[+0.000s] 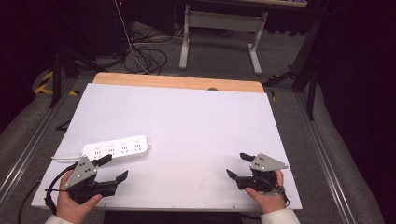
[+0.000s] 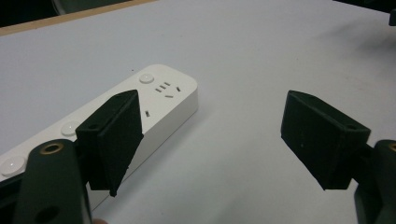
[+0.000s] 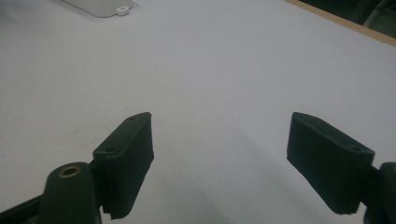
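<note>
White power strip (image 1: 117, 149) lies flat on the near-left part of the white table (image 1: 187, 121), its long side running left to right and its cord trailing off toward the left edge. Just beside it on the near side, the left gripper (image 1: 114, 168) hovers with its jaws spread wide, one jaw over the strip's near edge, nothing pinched between them. At the near right, well apart from the strip, the right gripper (image 1: 237, 164) is held with jaws likewise spread over bare tabletop.
</note>
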`<state>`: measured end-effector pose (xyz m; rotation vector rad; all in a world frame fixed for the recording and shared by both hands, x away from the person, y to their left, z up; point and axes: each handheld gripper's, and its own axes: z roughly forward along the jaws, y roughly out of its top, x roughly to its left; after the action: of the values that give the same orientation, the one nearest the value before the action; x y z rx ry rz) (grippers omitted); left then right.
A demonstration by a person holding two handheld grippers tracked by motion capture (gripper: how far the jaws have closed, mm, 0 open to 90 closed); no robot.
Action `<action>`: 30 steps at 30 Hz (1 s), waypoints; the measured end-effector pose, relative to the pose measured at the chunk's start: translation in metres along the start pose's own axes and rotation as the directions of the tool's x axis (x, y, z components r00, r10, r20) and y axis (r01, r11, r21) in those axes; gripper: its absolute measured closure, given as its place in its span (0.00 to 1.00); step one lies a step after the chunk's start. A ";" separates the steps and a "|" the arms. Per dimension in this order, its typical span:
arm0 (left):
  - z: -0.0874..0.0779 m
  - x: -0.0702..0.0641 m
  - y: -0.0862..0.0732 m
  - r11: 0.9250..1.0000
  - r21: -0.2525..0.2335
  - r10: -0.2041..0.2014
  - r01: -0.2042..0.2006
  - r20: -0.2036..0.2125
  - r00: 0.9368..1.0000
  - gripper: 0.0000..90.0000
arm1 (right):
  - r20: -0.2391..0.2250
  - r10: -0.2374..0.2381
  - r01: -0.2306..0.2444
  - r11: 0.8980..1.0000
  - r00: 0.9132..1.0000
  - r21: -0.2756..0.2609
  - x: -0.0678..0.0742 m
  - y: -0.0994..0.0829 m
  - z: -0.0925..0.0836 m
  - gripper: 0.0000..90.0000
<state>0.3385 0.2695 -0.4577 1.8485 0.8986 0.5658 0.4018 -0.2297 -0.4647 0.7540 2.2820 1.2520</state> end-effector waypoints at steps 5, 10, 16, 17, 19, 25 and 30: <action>-0.001 0.000 0.000 1.000 0.004 -0.001 0.001 0.001 1.000 0.24 | 0.007 -0.005 0.005 1.000 1.000 0.003 0.000 0.000 0.001 0.26; -0.002 -0.002 0.001 1.000 0.015 0.012 -0.012 -0.017 1.000 0.25 | 0.007 -0.008 0.008 1.000 1.000 -0.001 0.000 -0.001 0.000 0.26; -0.003 -0.002 0.002 1.000 0.025 0.013 -0.013 -0.016 1.000 0.27 | 0.010 -0.010 0.010 1.000 1.000 -0.001 -0.001 -0.001 0.000 0.26; -0.003 -0.002 0.002 0.999 0.029 0.014 -0.014 -0.014 1.000 0.27 | 0.010 -0.011 0.011 1.000 1.000 -0.002 -0.001 -0.001 0.000 0.26; -0.002 -0.002 0.003 0.999 0.034 0.017 -0.017 -0.018 1.000 0.28 | 0.011 -0.010 0.010 1.000 1.000 -0.001 -0.001 -0.001 0.000 0.26; -0.003 0.002 0.011 0.999 0.051 0.007 -0.007 -0.013 1.000 0.43 | 0.010 -0.012 0.012 1.000 1.000 -0.002 0.000 -0.001 0.001 0.26; 0.000 0.008 0.017 0.998 0.069 -0.012 0.014 -0.034 0.999 0.60 | 0.007 -0.012 0.012 1.000 1.000 0.002 0.000 -0.001 0.001 0.26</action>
<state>0.3489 0.2714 -0.4427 1.8983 0.9625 0.5652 0.4021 -0.2290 -0.4658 0.7430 2.2794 1.2394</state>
